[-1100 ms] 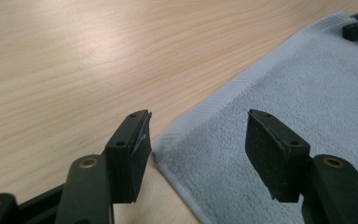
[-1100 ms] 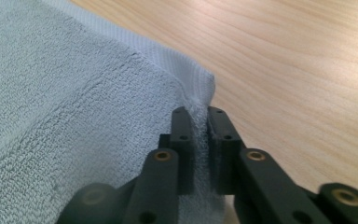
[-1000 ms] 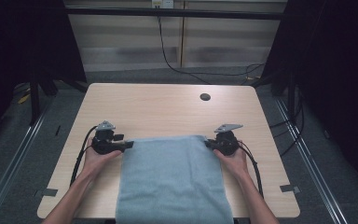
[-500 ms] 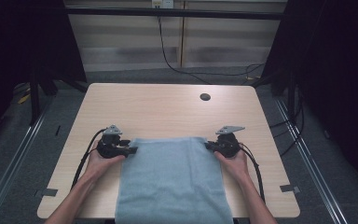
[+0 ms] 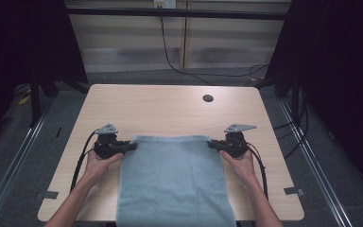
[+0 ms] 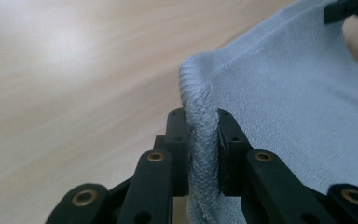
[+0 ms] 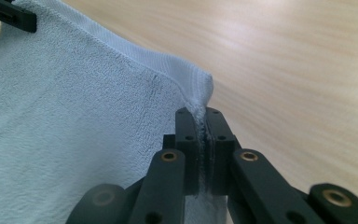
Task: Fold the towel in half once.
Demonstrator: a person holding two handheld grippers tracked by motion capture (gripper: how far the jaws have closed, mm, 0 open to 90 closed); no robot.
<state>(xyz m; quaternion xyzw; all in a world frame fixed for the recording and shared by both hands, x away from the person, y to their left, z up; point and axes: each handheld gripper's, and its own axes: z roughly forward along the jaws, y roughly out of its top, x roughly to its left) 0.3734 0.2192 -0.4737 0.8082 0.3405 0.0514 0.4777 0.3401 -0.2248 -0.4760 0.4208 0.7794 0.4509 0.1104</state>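
A light blue towel [image 5: 172, 179] lies on the wooden table [image 5: 170, 111] and hangs over its near edge. My left gripper [image 5: 131, 146] holds the towel's far left corner; its jaws have just been closing, and in the left gripper view its pads press on the thick hem [image 6: 203, 140]. My right gripper [image 5: 211, 144] is shut on the far right corner, the hem [image 7: 204, 122] pinched thin between its jaws. Both corners are lifted slightly off the table. The towel's far edge [image 5: 170, 138] stretches between the two grippers.
A round dark hole [image 5: 208, 98] sits in the tabletop at the back right. Bare wood lies beyond the towel. Black cables [image 5: 82, 156] trail from the grippers toward the near edge. Dark frames and floor rails flank the table.
My left gripper moved in to the towel's far left corner and closed on it. The towel's far edge has drawn taut and narrowed, and both corners have risen a little.
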